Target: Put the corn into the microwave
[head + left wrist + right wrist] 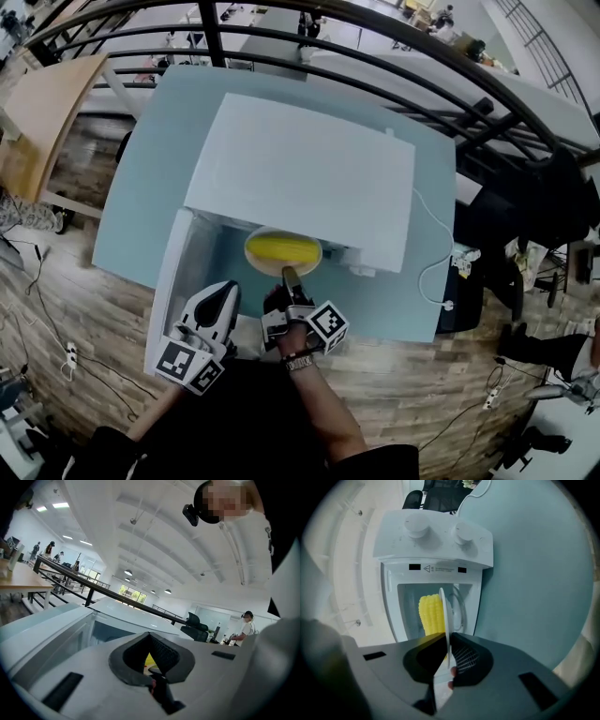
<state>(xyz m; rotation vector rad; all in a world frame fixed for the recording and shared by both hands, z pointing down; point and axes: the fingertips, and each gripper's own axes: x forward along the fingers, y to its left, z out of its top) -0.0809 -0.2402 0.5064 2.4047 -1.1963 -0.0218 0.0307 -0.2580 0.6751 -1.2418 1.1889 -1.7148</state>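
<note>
Status: door (173, 272) of the microwave (300, 169) is swung open to the left, so that step is done

Right gripper (289, 274) has its fingers clamped on the near rim of the plate (317, 251). Right gripper view shows the rim edge-on between them. Corn (279, 248) lies on the plate, touching nothing else

From the head view the plate sits right at the mouth of the cavity, far side under the top edge, near side sticking out over the worktop (150, 187). I'd call it roughly halfway in, can't tell if it's resting on the cavity floor or being carried

Left gripper (225, 292) is just beside the door's lower end, fingers together on nothing

Left to do, as I read it: push the plate fully in, set it down, release, back the right gripper out. Closing the door isn't in the task line
</note>
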